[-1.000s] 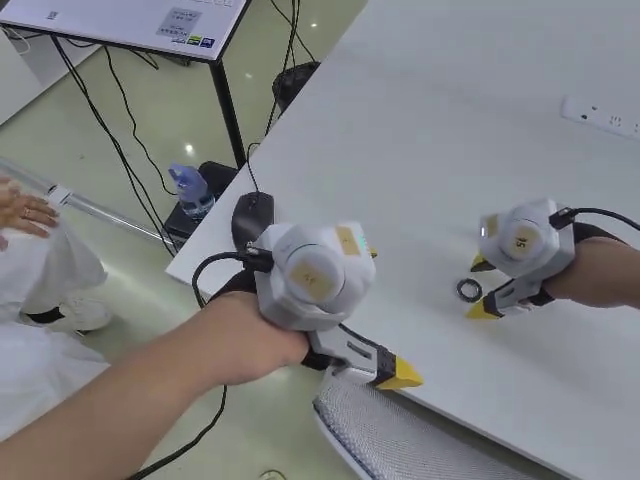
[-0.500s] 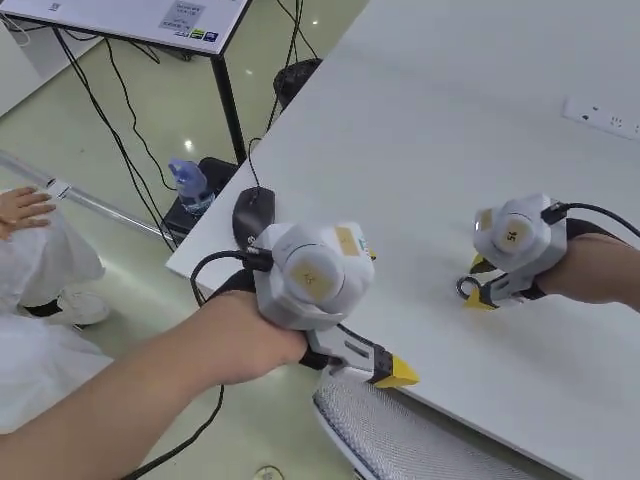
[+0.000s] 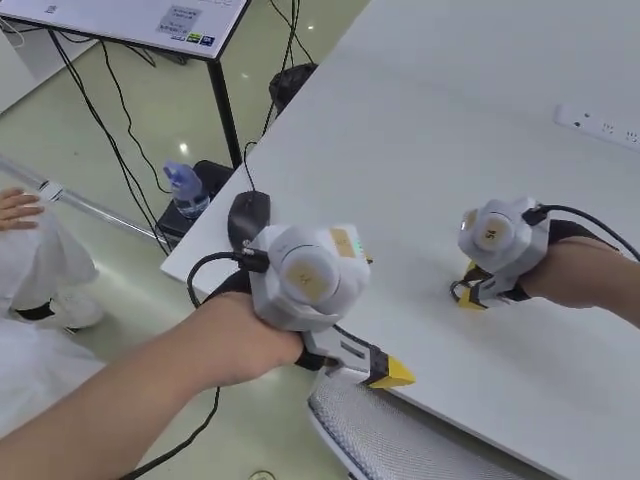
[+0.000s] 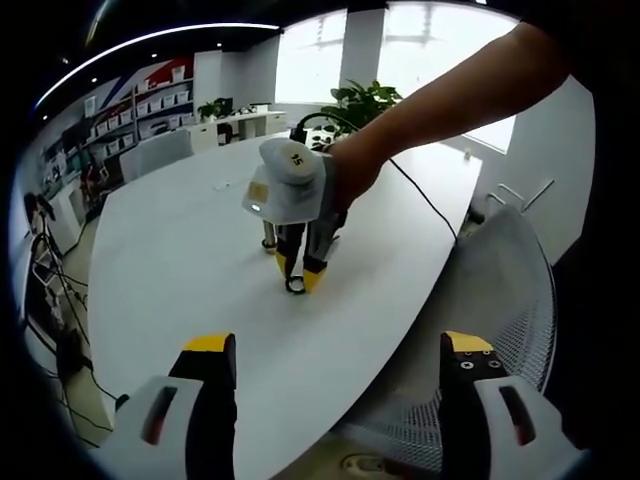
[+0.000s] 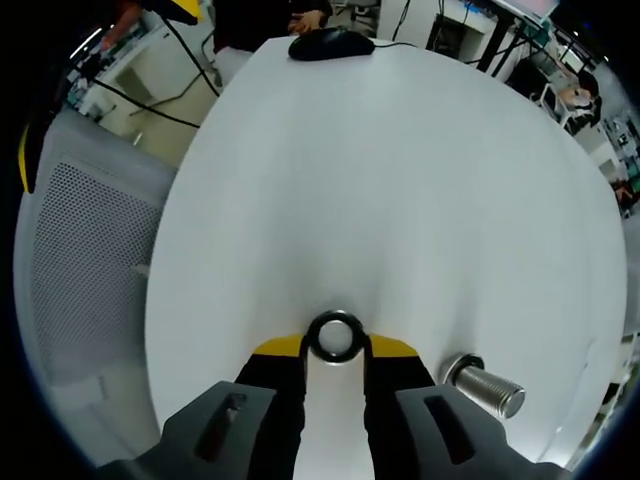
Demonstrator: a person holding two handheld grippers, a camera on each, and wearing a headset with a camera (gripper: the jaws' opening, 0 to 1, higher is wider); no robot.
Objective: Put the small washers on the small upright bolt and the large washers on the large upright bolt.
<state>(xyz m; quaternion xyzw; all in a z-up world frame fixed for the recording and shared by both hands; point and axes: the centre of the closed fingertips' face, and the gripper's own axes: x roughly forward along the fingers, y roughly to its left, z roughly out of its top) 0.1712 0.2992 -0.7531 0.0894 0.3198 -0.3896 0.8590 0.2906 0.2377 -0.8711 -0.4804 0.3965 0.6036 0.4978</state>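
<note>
Right gripper view: shows the right gripper point(image 5: 336, 352) pinching a dark ring washer point(image 5: 336, 316), jaws closed in on its rim from both sides, yellow tips flanking it. Holds it low over the white counter point(image 5: 380, 160); cannot tell whether touching the surface. Shows a silver threaded bolt point(image 5: 483, 388) upright on the counter, just beside one jaw and apart from the washer; cannot tell whether the large or the small one. Catches a black mouse point(image 5: 330, 42) at the far edge and a grey mesh chair point(image 5: 80, 260) off the side.

Head view: finds the right gripper point(image 3: 465, 297) tipped down onto the counter point(image 3: 430, 120) with the washer point(image 3: 458, 292) at its tips. Places the left gripper point(image 3: 385, 372) well apart, at the counter's near edge above the mesh chair point(image 3: 370, 430). Takes in the mouse point(image 3: 245, 215) at the corner, a power strip point(image 3: 600, 125) further back, a water bottle point(image 3: 185, 188) on the floor.

Left gripper view: shows the left gripper point(image 4: 339, 345) with jaws spread wide, holding nothing. Looks across the counter point(image 4: 170, 250) at the right gripper point(image 4: 297, 280), washer point(image 4: 296, 286) between its downturned tips.
</note>
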